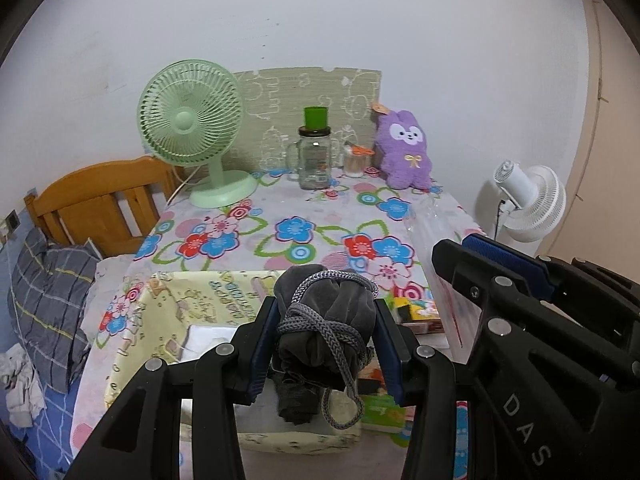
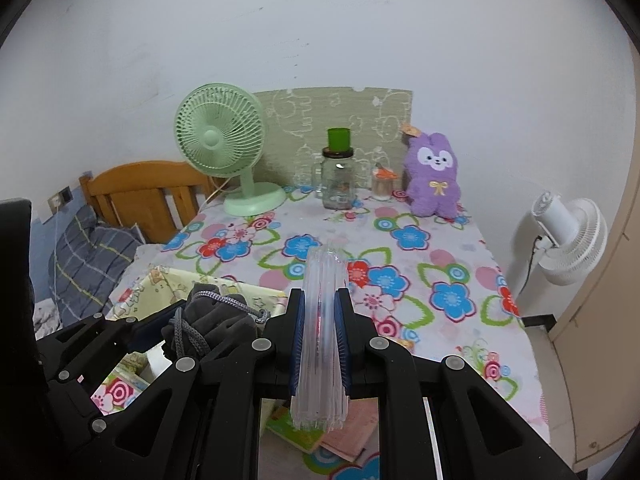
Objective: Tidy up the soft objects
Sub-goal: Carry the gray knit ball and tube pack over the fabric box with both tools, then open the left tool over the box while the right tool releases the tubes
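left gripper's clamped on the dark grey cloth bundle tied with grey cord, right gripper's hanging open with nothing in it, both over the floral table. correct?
Not quite. The right gripper is not open and empty: the right wrist view shows it shut on a clear, ribbed plastic packet. The rest holds: the left gripper clamps the dark grey cloth bundle tied with grey cord, above the floral tablecloth.

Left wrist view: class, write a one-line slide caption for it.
Left gripper holds a grey drawstring bundle above a yellow fabric bin on the floral tablecloth.
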Available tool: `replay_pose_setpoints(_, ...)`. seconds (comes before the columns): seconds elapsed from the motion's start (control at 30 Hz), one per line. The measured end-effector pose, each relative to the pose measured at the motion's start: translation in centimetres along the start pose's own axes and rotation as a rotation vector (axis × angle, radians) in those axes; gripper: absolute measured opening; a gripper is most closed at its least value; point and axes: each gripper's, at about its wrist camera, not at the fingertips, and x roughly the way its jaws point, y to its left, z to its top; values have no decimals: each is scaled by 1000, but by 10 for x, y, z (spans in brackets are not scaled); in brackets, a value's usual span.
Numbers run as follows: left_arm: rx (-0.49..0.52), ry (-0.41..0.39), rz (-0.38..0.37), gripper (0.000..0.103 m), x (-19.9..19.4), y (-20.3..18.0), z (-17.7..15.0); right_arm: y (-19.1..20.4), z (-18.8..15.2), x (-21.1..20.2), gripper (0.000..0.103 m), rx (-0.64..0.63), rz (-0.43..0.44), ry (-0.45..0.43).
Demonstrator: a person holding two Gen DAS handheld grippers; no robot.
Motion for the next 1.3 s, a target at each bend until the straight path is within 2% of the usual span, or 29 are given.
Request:
replay_pose_setpoints(0.43, -28, 17, 60, 47, 14, 41, -3, 34, 4, 32, 18, -17, 86, 39)
replay_pose_setpoints(0.83, -57, 65, 110, 47, 34, 77, -12, 65, 1, 65, 18, -49, 163, 94)
replay_pose_setpoints(1.17, -50, 83, 134, 49, 52, 94, -18, 81, -7, 88, 18, -50, 208, 148)
replay_pose_setpoints(1.27, -50, 104, 131, 54, 57, 98, -21, 83, -10, 95, 18, -43, 223, 170)
replay_pose_setpoints(1.3, -50, 107, 132, 60, 57, 99, -22, 84, -11, 97, 18, -44, 225, 175)
